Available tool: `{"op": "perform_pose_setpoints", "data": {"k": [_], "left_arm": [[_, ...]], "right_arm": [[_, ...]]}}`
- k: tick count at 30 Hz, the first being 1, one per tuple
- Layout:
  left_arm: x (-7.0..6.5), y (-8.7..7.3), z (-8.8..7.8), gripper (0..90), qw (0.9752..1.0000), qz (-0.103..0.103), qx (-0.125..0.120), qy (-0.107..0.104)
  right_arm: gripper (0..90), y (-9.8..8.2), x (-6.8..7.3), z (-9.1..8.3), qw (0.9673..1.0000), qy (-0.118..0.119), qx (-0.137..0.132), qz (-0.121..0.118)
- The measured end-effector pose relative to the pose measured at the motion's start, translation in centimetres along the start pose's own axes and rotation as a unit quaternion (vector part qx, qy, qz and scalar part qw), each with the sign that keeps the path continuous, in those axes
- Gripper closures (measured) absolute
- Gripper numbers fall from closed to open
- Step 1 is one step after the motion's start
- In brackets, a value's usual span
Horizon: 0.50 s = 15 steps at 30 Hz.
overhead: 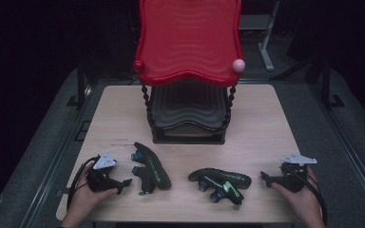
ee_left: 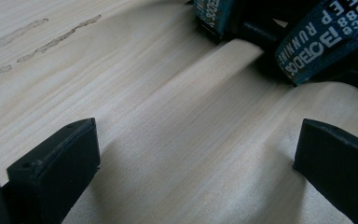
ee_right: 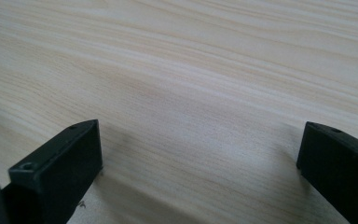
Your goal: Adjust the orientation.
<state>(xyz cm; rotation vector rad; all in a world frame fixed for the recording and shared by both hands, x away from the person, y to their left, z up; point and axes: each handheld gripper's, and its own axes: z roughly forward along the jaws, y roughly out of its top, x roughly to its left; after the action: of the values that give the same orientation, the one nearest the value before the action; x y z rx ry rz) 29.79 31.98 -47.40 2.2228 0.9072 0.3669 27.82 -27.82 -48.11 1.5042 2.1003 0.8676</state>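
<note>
- Two sandals on table (overhead: pixel 266 118), low in high view: left sandal (overhead: pixel 151 166) lower left of middle, right sandal (overhead: pixel 221 180) lower right of middle.
- Two grippers, both wide open, holding nothing: left gripper (overhead: pixel 123 183) lower left, near left sandal; right gripper (overhead: pixel 266 178) lower right.
- One red rack (overhead: pixel 187 42), top middle.
- Two knobs: one red (overhead: pixel 139 65), one pink (overhead: pixel 238 65).

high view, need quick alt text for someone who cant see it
Two dark sandals lie on a pale wooden table, between an open left hand-held gripper and an open right hand-held gripper. Behind them stands a two-tier shoe rack, red shelf over black shelf, in a dark room.
</note>
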Motion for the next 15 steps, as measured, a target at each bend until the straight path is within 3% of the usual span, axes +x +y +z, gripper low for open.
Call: {"op": "perform_pose_setpoints", "data": {"k": [3, 8, 11, 15], "left_arm": [[-0.3, 0.0, 0.0, 0.0, 1.0, -0.006, 0.0, 0.007], [-0.2, -0.1, -0.2, 0.9, 1.0, 0.001, -0.003, 0.001], [0.0, -0.1, -0.8, 18.1, 0.9999, 0.003, -0.008, -0.008], [0.1, -0.3, -1.5, 31.9, 0.9997, 0.001, -0.016, -0.018]], "right_arm": [[0.0, 0.0, 0.0, 0.0, 1.0, 0.0, 0.0, 0.0], [0.0, 0.0, 0.0, 0.0, 1.0, 0.0, 0.0, 0.0], [0.0, 0.0, 0.0, 0.0, 1.0, 0.0, 0.0, 0.0], [0.0, 0.0, 0.0, 0.0, 1.0, 0.0, 0.0, 0.0]]}}
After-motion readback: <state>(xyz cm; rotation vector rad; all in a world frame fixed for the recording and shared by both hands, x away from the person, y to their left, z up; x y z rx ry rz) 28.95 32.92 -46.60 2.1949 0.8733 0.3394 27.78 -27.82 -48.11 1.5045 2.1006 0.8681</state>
